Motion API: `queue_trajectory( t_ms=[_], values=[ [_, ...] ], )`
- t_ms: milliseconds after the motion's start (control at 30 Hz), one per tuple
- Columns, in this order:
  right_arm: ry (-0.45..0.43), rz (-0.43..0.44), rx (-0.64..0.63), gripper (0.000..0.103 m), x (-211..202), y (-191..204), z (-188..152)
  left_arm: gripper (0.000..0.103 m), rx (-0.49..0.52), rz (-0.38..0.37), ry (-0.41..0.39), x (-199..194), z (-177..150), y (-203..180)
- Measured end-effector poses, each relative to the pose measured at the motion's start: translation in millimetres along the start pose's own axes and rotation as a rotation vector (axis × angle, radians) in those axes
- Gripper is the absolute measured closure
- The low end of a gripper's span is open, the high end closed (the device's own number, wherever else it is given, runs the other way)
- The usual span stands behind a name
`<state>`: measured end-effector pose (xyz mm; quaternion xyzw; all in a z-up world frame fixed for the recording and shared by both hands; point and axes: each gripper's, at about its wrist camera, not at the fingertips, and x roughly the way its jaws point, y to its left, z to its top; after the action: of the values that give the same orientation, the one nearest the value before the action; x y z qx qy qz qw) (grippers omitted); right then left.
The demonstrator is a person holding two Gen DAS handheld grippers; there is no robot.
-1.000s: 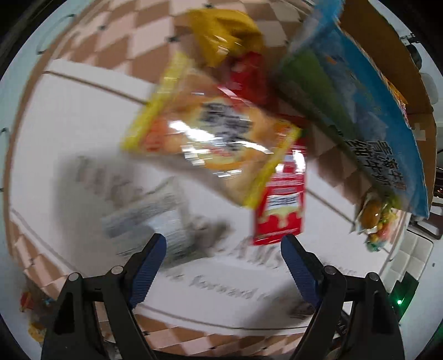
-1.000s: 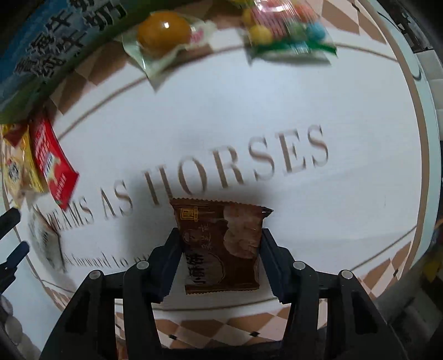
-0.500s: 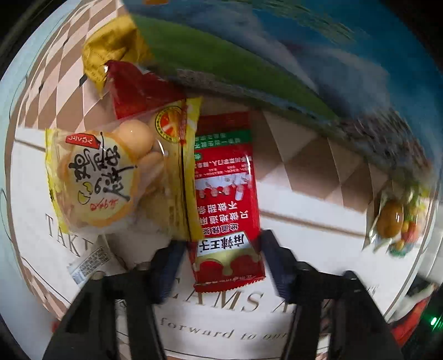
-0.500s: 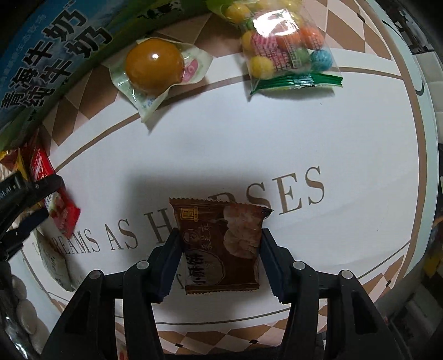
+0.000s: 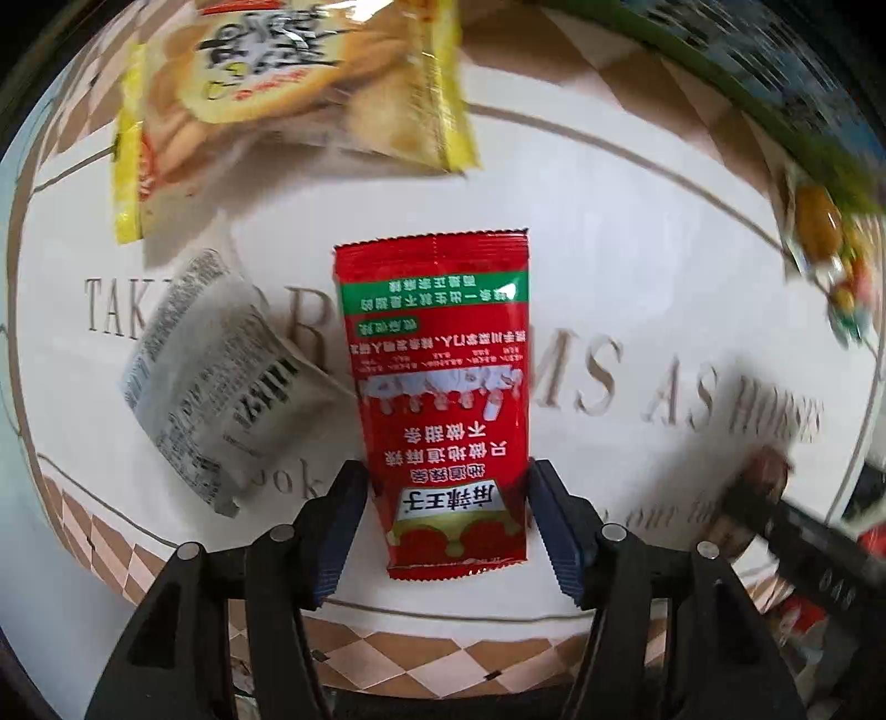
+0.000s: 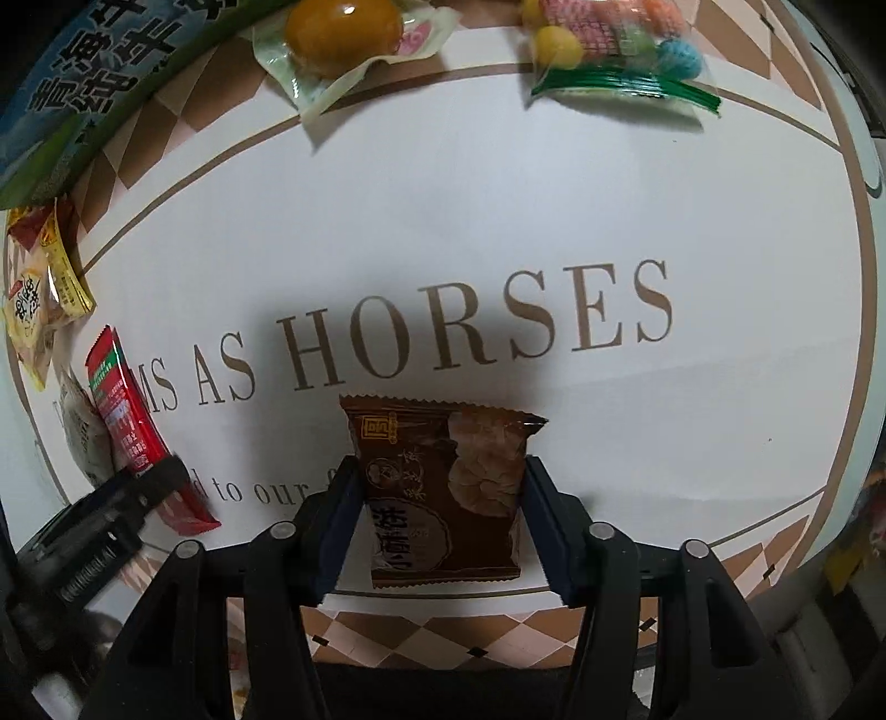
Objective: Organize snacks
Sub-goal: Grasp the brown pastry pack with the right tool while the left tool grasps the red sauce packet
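My left gripper (image 5: 446, 523) is shut on a red snack packet (image 5: 437, 399) with white print and holds it above the white cloth (image 5: 637, 266). My right gripper (image 6: 437, 523) is shut on a brown snack packet (image 6: 437, 487) above the cloth near its front edge. The left gripper (image 6: 127, 498) with the red packet (image 6: 124, 415) also shows at the left of the right wrist view. The right gripper (image 5: 797, 520) shows blurred at the right of the left wrist view.
A yellow biscuit bag (image 5: 288, 88) and a grey-white sachet (image 5: 216, 382) lie on the cloth (image 6: 498, 221). A blue and green milk box (image 6: 94, 72) stands at the back. An orange jelly cup (image 6: 343, 33) and a bag of coloured candies (image 6: 614, 50) lie beside it.
My left gripper has shut on the red packet, lifted it and pulled back from the yellow bag. My right gripper has kept hold of the brown packet and dropped back towards the cloth's front edge.
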<state>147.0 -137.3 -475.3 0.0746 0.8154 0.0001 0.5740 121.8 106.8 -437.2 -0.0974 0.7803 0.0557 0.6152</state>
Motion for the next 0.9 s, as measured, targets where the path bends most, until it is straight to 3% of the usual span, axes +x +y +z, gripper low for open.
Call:
queue_trajectory(
  t_ms=[67,200,267,400,433,500,900],
  values=[
    [0.023,0.014,0.009,0.033,3.8,-0.7,1.8,0.044,-0.014,0.007,-0.013,-3.6,4.4,5.7],
    [0.033,-0.014,0.003,0.033,18.9,0.9,-7.1,0.046,-0.011,0.019,-0.044,-7.4,6.9,8.0],
    [0.017,-0.028,-0.006,0.033,21.3,2.6,-12.7,0.054,0.001,0.025,-0.067,-8.4,-2.9,1.9],
    [-0.045,-0.088,-0.034,0.043,20.4,14.1,-31.8,0.058,0.022,0.036,-0.082,-9.6,-15.3,-8.3],
    [-0.058,-0.085,-0.044,0.043,19.5,19.7,-51.4,0.059,0.026,0.035,-0.084,-7.4,-15.9,-5.5],
    [-0.071,-0.084,-0.065,0.043,20.4,25.6,-58.2,0.060,0.044,0.032,-0.094,-10.7,-21.6,-14.1],
    [-0.122,0.003,-0.088,0.044,-19.7,33.1,-68.0,0.060,0.154,0.015,-0.201,-61.5,-45.4,-57.8]
  ],
)
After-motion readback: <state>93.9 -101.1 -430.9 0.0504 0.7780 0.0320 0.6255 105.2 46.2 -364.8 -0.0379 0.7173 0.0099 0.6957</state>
